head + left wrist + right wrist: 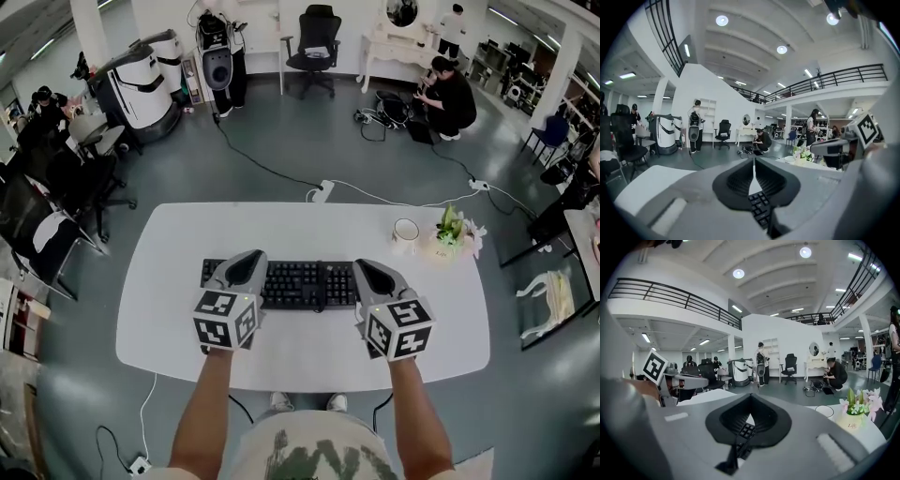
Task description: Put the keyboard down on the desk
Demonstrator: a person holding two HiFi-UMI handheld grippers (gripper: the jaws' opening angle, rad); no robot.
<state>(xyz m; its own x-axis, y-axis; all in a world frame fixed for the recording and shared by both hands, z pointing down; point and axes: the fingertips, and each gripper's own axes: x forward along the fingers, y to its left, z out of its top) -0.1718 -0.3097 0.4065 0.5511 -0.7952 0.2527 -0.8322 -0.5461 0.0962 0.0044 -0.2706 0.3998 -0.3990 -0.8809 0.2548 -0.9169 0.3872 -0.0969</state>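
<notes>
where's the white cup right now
In the head view the white cup stands on the far right part of the desk, just left of the small flower pot and beyond the right end of the keyboard.

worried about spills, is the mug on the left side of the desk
No, the mug stands toward the right end of the desk, beyond the keyboard and beside the flower pot.

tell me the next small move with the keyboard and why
Probably lift both ends slightly, together and level. The keyboard lies flat on the desk, and the left gripper and right gripper each look closed on one end, so it seems gripped, ready to be moved and set down.
</notes>
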